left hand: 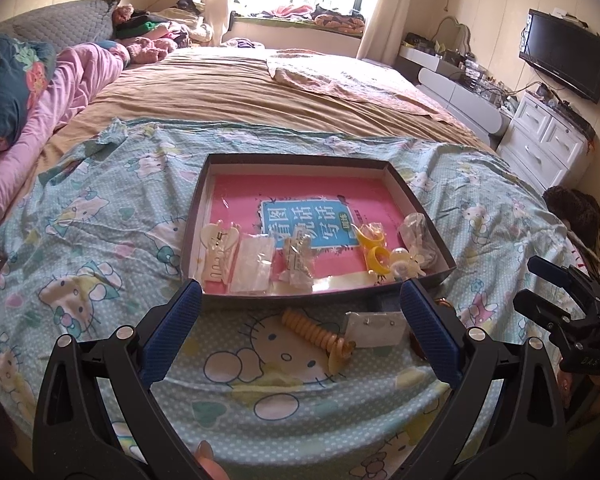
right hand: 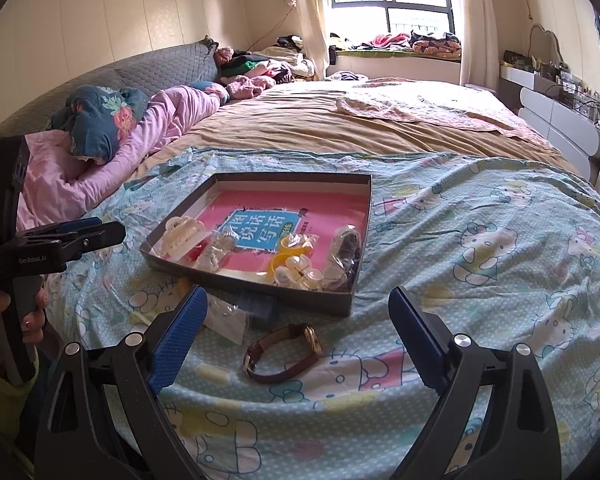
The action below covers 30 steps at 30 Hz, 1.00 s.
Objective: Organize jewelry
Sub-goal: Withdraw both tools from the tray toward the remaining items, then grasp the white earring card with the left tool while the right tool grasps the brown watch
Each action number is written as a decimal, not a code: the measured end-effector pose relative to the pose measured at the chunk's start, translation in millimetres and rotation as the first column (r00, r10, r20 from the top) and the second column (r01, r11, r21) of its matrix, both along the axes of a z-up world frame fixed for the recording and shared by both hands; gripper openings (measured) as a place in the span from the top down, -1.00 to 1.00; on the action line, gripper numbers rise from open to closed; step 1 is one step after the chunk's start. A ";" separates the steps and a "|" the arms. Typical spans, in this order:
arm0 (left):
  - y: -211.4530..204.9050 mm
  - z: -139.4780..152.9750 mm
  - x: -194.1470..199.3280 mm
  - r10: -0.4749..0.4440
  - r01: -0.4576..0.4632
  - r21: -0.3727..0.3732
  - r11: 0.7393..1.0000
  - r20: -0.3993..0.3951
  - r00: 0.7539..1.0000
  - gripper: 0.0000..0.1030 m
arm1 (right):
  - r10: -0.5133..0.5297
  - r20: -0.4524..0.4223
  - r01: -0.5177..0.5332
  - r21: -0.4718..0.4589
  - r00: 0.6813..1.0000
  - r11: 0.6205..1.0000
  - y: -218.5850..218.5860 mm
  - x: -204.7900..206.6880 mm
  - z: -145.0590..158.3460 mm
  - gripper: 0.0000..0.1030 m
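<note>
Quilt [left hand: 100,240] lies bare left of the tray [left hand: 420,208]; before its near edge sit coil hair tie [left hand: 316,332], earring card [left hand: 374,328] and watch [right hand: 284,350]. Left gripper [left hand: 300,328] and right gripper [right hand: 300,340] both gape, empty.

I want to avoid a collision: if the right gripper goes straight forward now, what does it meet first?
Probably the watch, which lies on the bedcover between the open right gripper fingers. The tray is behind it.

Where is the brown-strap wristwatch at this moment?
In the right wrist view, the wristwatch lies on the Hello Kitty sheet, outside the box, just before its near wall and between the open right gripper's fingers.
</note>
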<state>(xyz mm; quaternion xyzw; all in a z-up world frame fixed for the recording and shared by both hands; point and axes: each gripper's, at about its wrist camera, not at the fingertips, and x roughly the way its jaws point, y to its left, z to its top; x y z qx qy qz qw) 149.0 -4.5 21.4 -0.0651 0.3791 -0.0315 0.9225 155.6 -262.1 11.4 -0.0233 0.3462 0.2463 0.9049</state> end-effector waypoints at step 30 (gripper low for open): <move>-68.9 -62.6 27.9 -0.098 0.109 0.044 0.993 -0.202 0.974 -0.80 | 0.032 -0.107 -0.039 -0.062 0.994 0.997 -17.4 -3.2 -56.5 -0.87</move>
